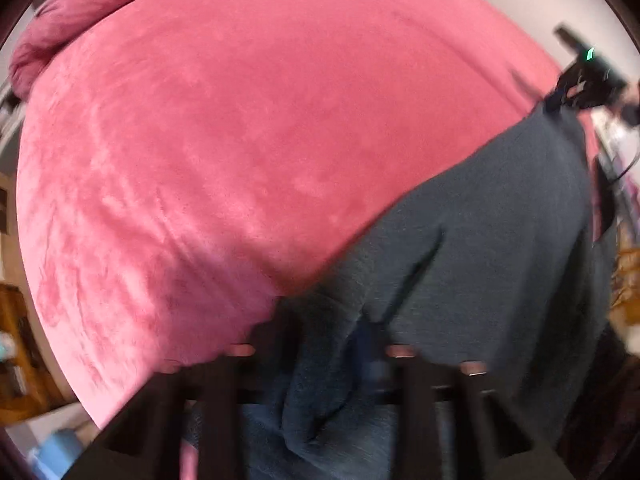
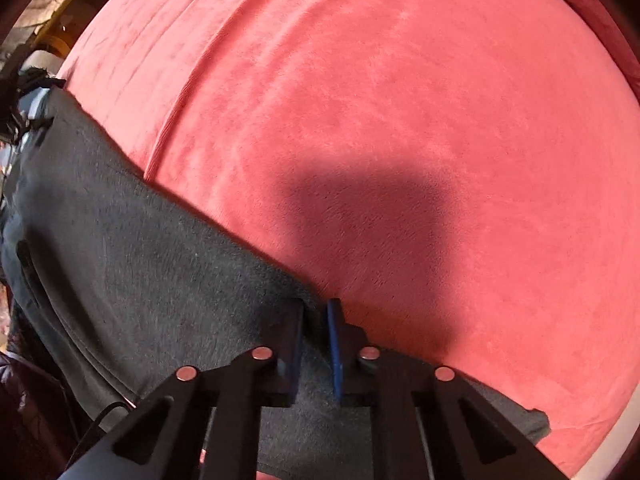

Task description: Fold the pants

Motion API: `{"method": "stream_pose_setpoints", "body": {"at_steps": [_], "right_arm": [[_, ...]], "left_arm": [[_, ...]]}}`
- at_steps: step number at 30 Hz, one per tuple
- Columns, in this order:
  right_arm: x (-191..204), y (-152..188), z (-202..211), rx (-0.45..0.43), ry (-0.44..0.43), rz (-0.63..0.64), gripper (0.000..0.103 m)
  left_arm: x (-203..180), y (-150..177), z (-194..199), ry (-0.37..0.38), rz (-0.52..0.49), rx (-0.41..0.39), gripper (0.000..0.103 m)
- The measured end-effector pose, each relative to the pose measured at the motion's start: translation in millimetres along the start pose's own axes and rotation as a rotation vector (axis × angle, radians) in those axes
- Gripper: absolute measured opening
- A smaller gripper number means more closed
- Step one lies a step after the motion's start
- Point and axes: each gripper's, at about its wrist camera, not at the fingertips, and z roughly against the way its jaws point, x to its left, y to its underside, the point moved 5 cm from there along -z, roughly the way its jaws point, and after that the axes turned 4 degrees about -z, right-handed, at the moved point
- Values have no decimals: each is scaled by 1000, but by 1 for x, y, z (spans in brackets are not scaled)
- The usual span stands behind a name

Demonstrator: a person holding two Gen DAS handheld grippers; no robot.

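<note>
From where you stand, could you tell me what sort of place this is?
Probably a bedroom at home: dark grey fleece pants lie on a wide pink plush bedspread, bunched pink bedding sits at its far edge, and wooden furniture stands beside it.

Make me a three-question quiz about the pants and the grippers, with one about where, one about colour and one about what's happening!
1. Where do the pants lie?
A. on the pink blanket
B. on a chair
C. on the floor

2. What colour are the pants?
A. white
B. dark grey
C. yellow

3. What is the right gripper doing?
A. hanging wide open over bare blanket
B. holding a cup
C. pinching the pants' edge

Answers: 1 A, pink blanket shows all around them; 2 B, the cloth is dark grey in both views; 3 C, its fingers squeeze fabric between them.
</note>
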Motion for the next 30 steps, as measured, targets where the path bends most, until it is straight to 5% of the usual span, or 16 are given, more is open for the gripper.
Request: {"method": "stream_pose_setpoints", "body": {"at_steps": [3,11,17,21,30], "right_arm": [[12,12,15,-31,38,-12,6],[49,70,89,-168,85,-46,5],[82,136,141,-276,87,-60,5],[115,207,155,-310,70,-73,5],[187,301,79,-204,21,-105,5]], "left_arm": [[-11,5,19,-43,-19,-43,10],[-29,33,99,-103,52,-249,10],[-64,64,158,-150,66,-383,9],[-96,112,179,-191,76,-441,8],[-151,223,157,-191,192,-422,7]]}}
